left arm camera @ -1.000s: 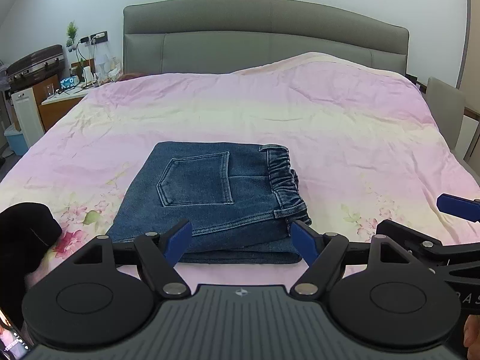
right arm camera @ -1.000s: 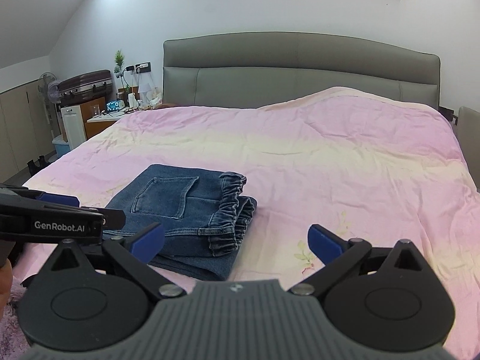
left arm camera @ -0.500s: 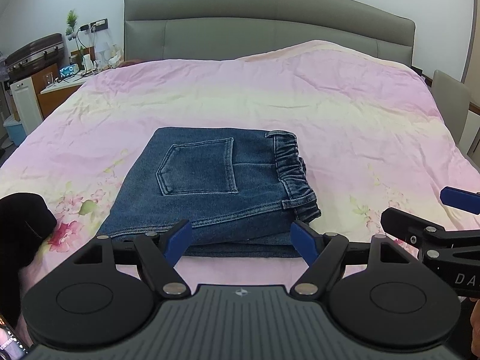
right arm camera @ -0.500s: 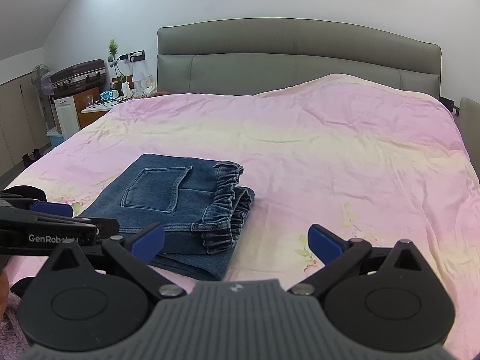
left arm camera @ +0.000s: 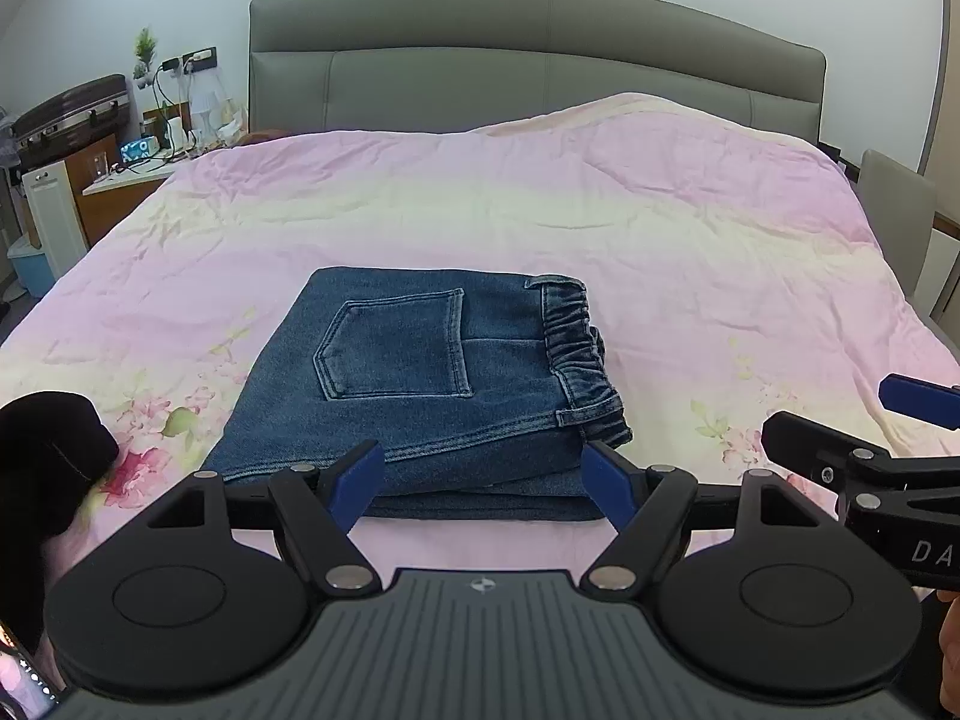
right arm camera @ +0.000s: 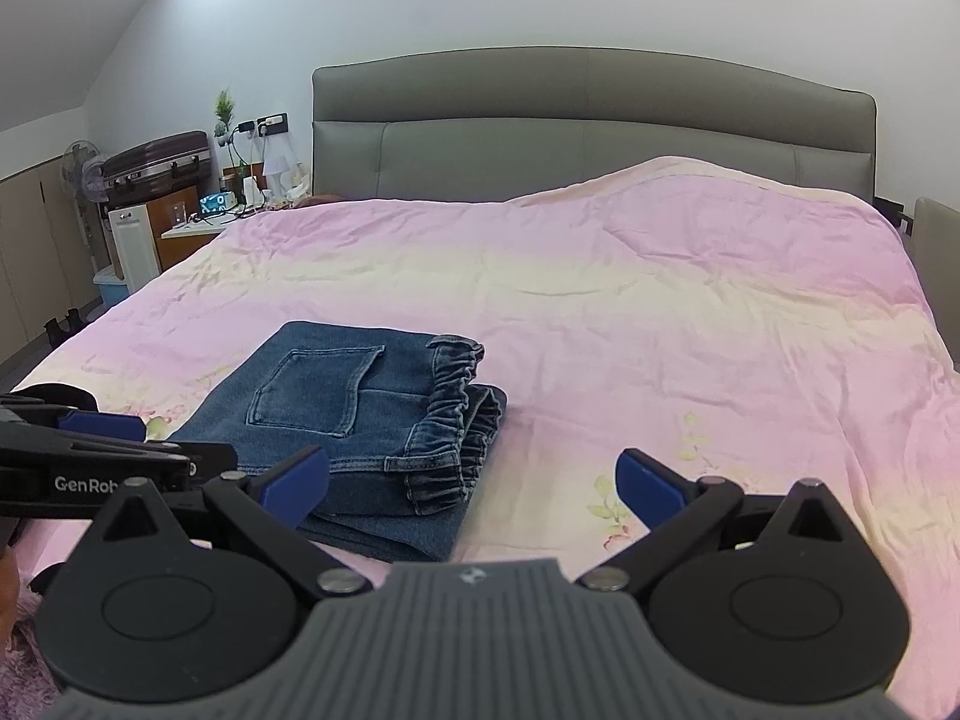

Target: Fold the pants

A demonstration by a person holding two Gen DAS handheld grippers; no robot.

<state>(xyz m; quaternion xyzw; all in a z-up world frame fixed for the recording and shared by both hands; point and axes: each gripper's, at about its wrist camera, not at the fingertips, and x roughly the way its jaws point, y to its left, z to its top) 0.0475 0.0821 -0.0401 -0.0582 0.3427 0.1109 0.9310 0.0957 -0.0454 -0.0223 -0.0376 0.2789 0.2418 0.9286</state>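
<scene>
The blue denim pants [left arm camera: 432, 384] lie folded into a compact stack on the pink bedspread [left arm camera: 540, 210], back pocket up, elastic waistband to the right. They also show in the right wrist view [right arm camera: 366, 426]. My left gripper [left arm camera: 483, 477] is open and empty, held just in front of the stack's near edge. My right gripper [right arm camera: 474, 477] is open and empty, to the right of the stack. Each gripper shows at the side of the other's view.
A grey padded headboard [left arm camera: 534, 60] stands at the far end of the bed. A bedside table [right arm camera: 198, 228] with small items, a suitcase [right arm camera: 159, 165] and a fan are at the left. A black object [left arm camera: 48, 450] lies at the near left edge.
Both views have shifted slightly; the pants stack stays put and folded. Both grippers stay open and empty.
</scene>
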